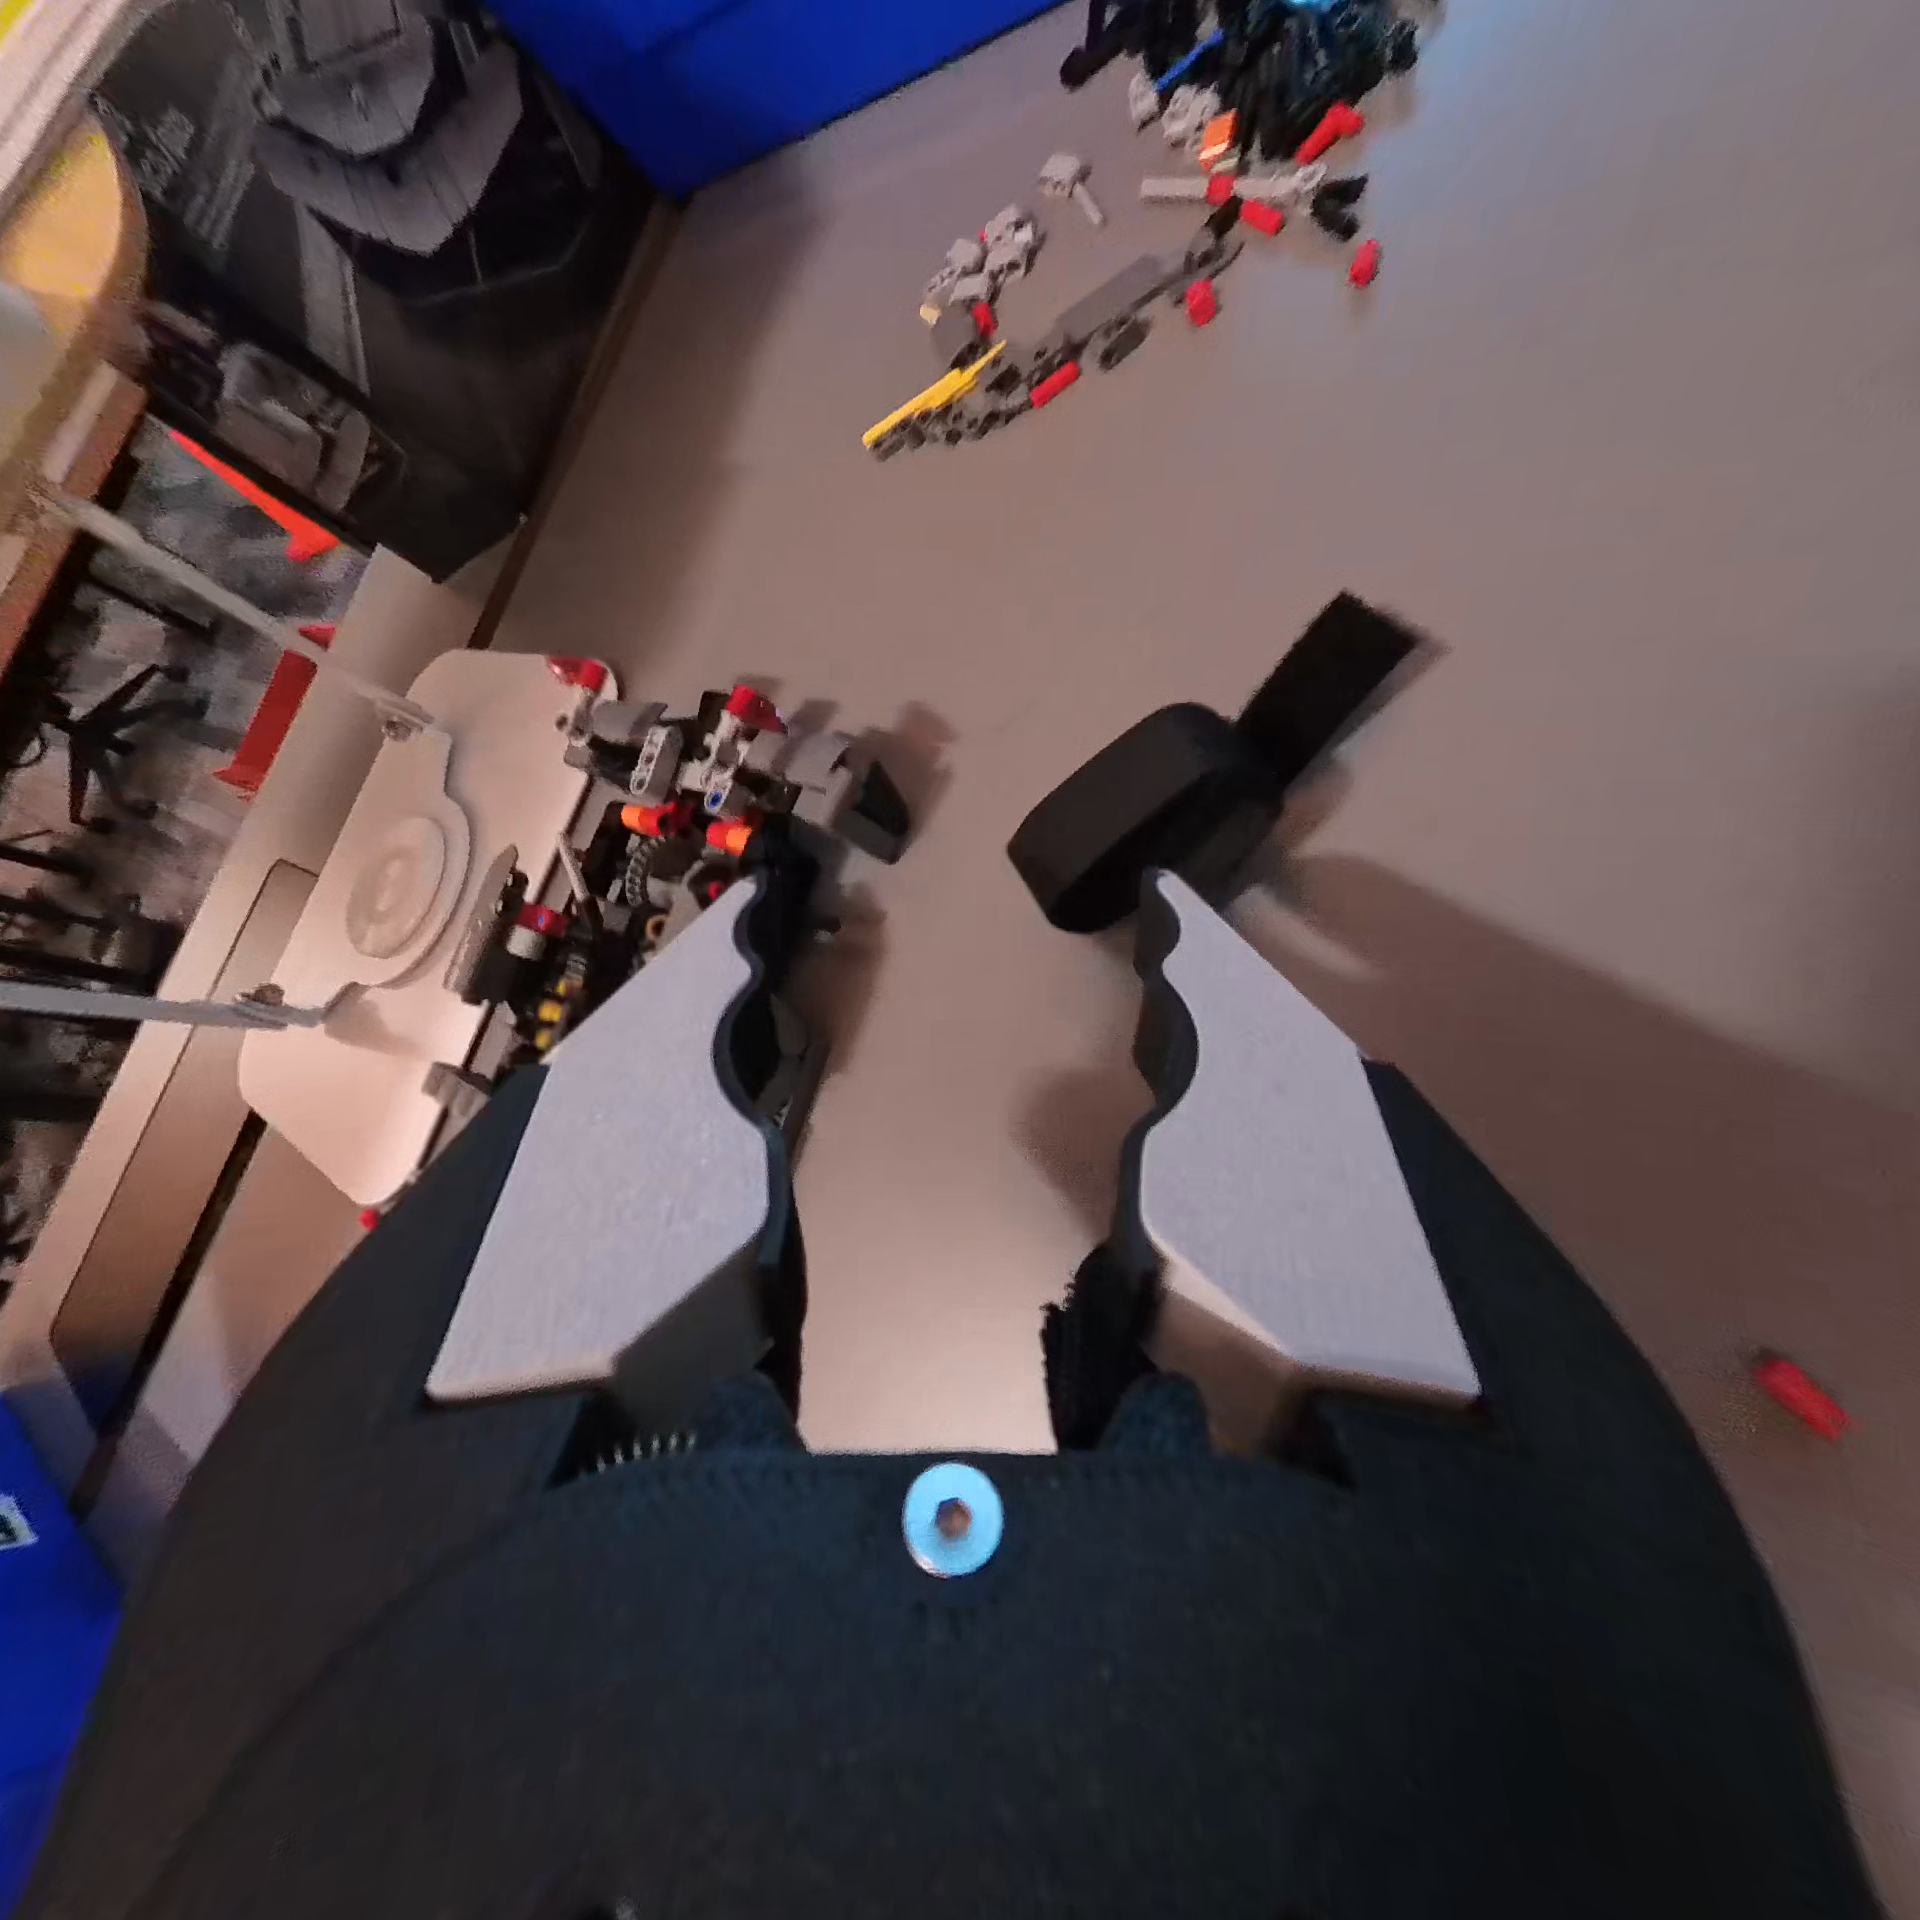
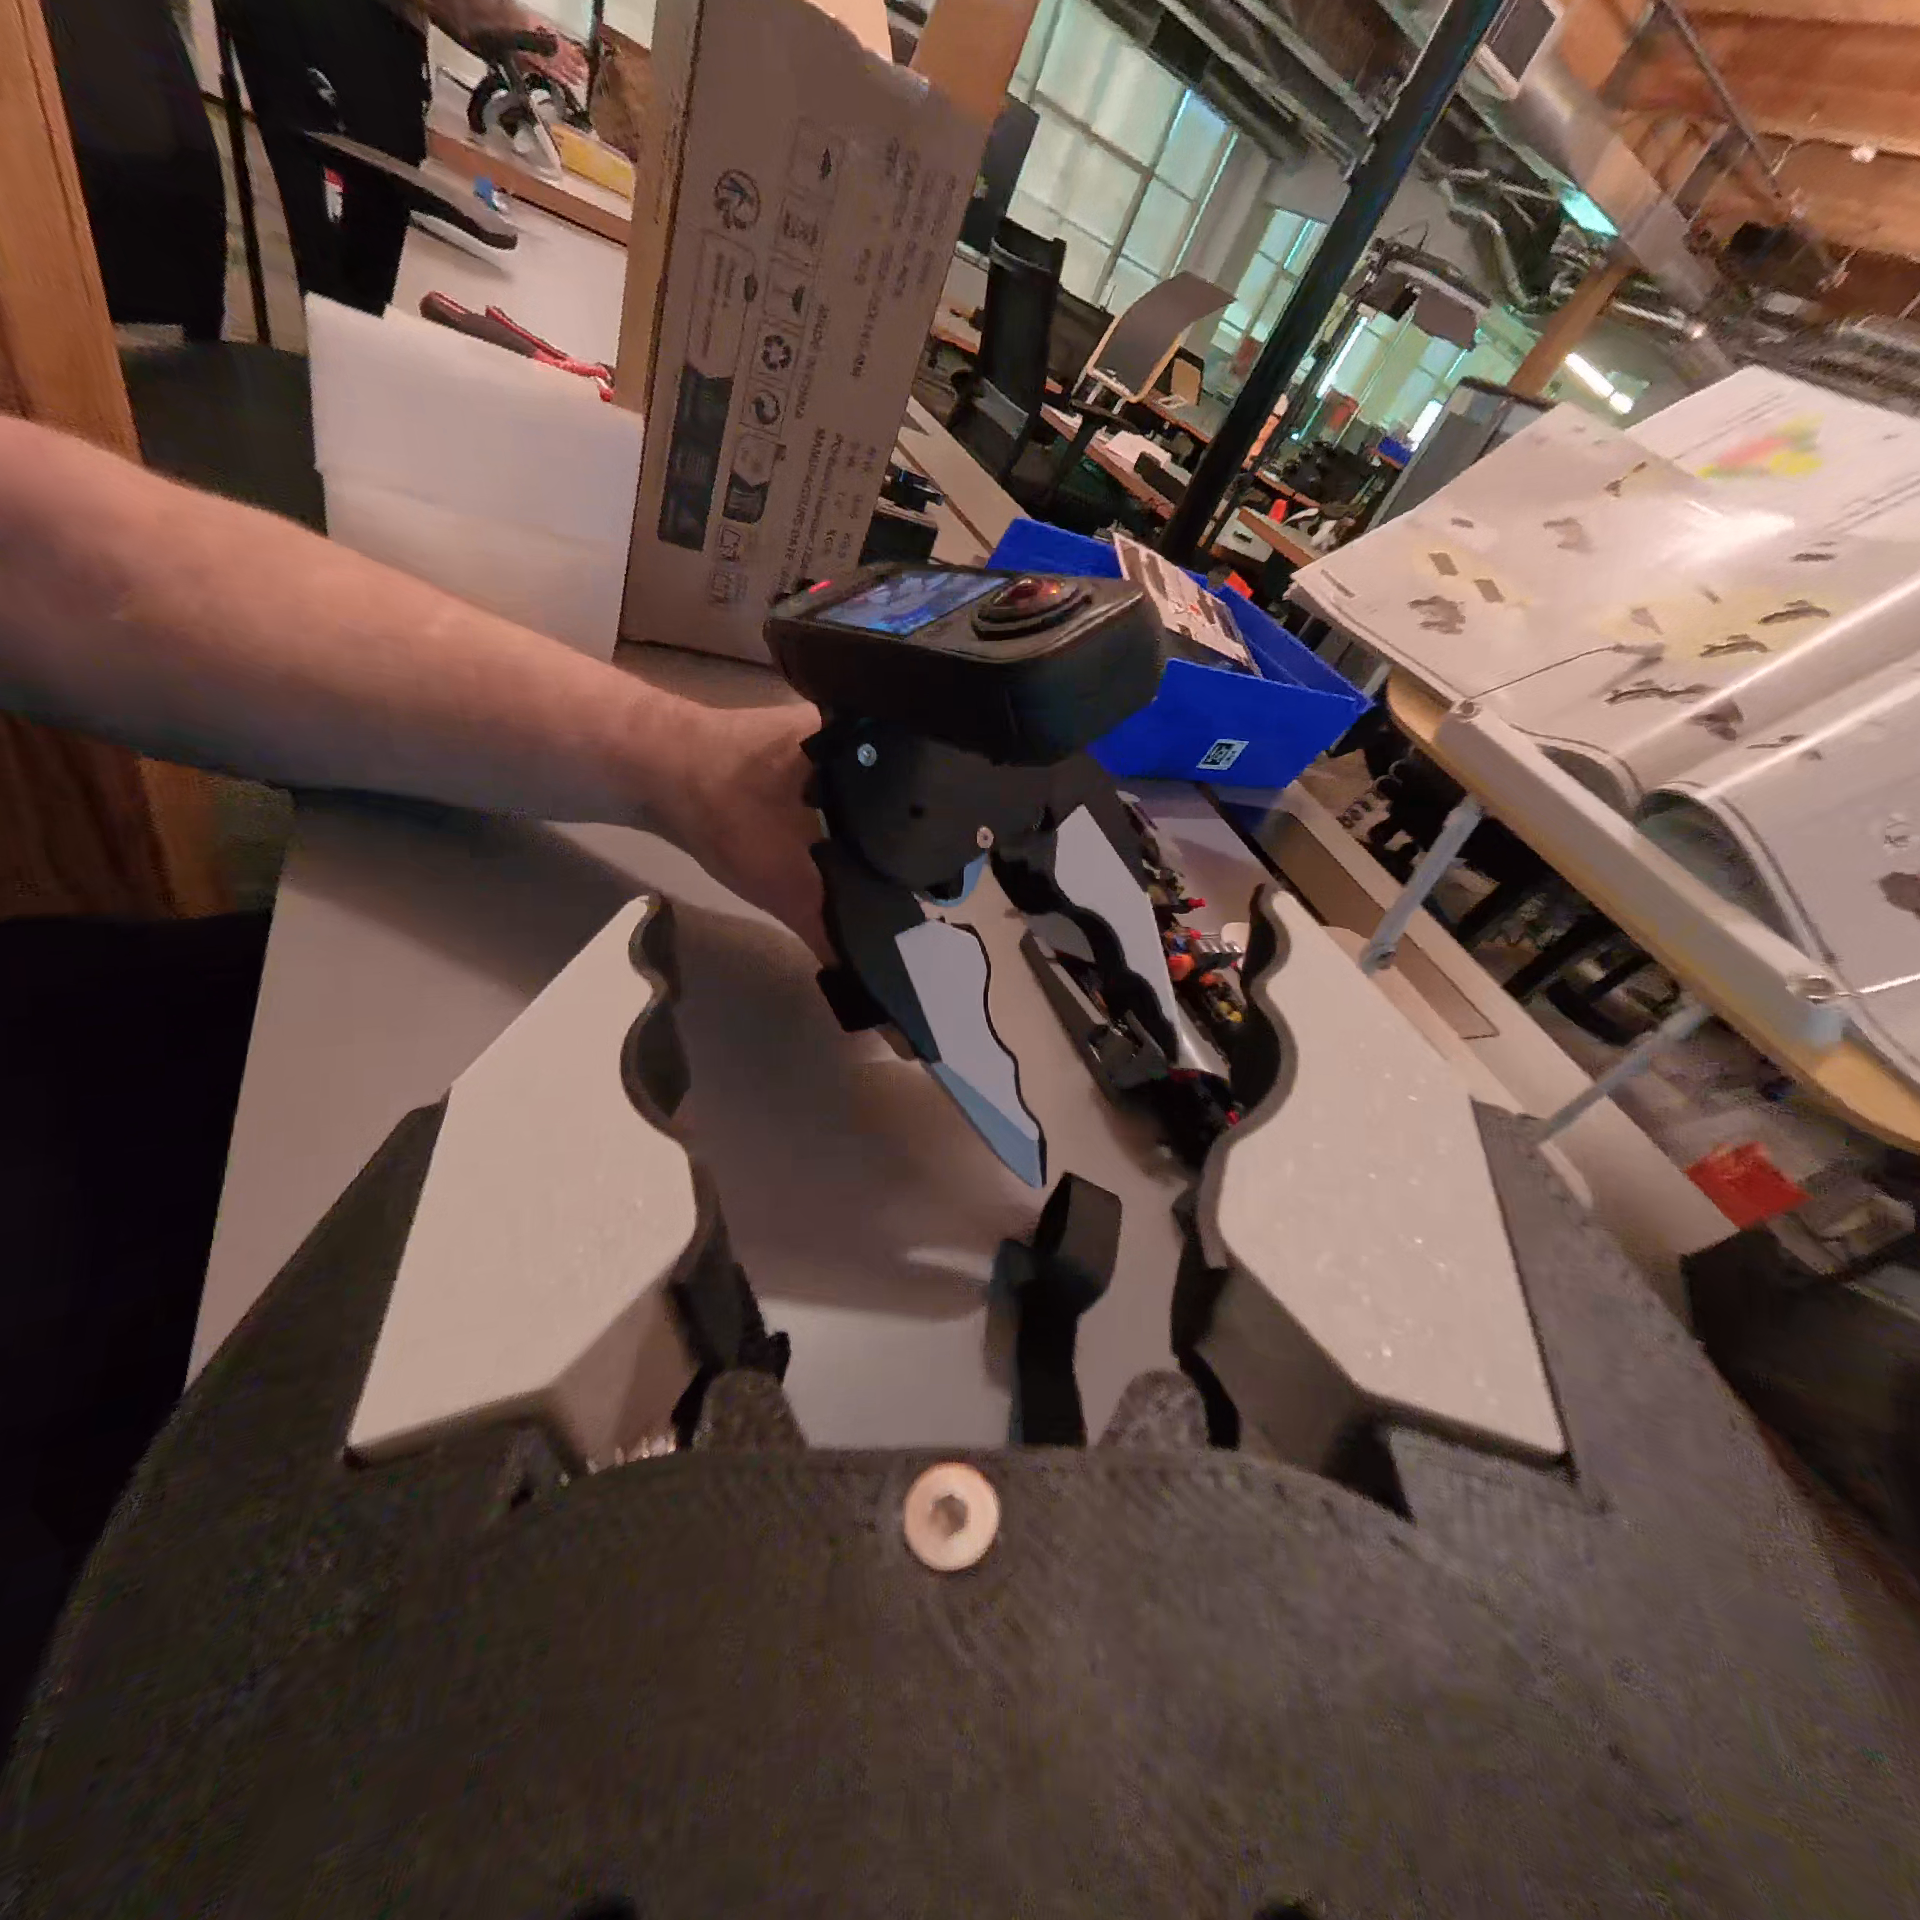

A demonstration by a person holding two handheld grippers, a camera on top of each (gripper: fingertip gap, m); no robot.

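My left gripper [image 1: 956, 883] is open and empty, held low over the grey table [image 1: 1455, 520]. Its left fingertip is beside a partly built toy-brick model [image 1: 727, 800] in grey, black and red. Its right fingertip is at a black curved piece [image 1: 1132, 821] that has a flat black strip [image 1: 1330, 675] behind it. My right gripper [image 2: 956, 909] is open and empty. The black piece [image 2: 1065, 1247] lies on the table between its fingers, nearer the right one. A hand holds the left gripper [image 2: 1117, 1107] just ahead, tips pointing down, with the model [image 2: 1174, 1018] behind it.
Loose bricks [image 1: 1091, 291] and a darker pile [image 1: 1278, 62] lie at the far side. A red pin [image 1: 1797, 1392] lies alone on the right. A blue bin [image 2: 1226, 707], a cardboard box [image 2: 790, 312], white foam [image 2: 468, 468] and an open booklet on a stand [image 2: 1662, 623] surround the table.
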